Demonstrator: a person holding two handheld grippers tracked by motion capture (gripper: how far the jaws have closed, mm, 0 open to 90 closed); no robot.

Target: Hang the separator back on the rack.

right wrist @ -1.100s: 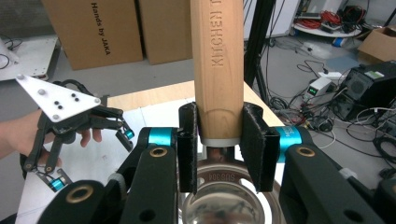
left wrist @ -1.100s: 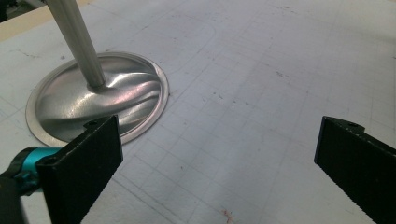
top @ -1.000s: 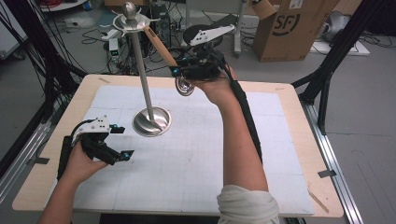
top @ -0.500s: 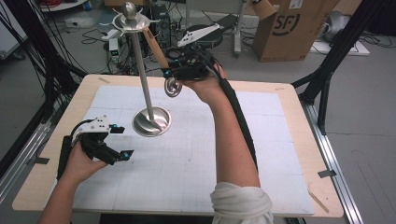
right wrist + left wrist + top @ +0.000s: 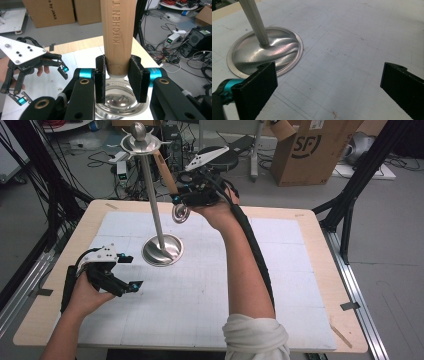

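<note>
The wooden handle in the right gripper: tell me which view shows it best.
The right gripper view. There the wooden handle stands large between the right gripper's black pads, which clamp it, with embossed letters readable and the metal scoop below. The high view shows it small and slanted beside the steel stand.

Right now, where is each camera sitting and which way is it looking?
High view: above the table, looking forward and down; both forearms, left gripper and right gripper show.
Left gripper view: rides the left gripper, faces the metal stand; its open jaws show.
Right gripper view: rides the right gripper, looks along the wooden-handled ladle its jaws clamp.
Shared: high and left gripper views show the stand.
</note>
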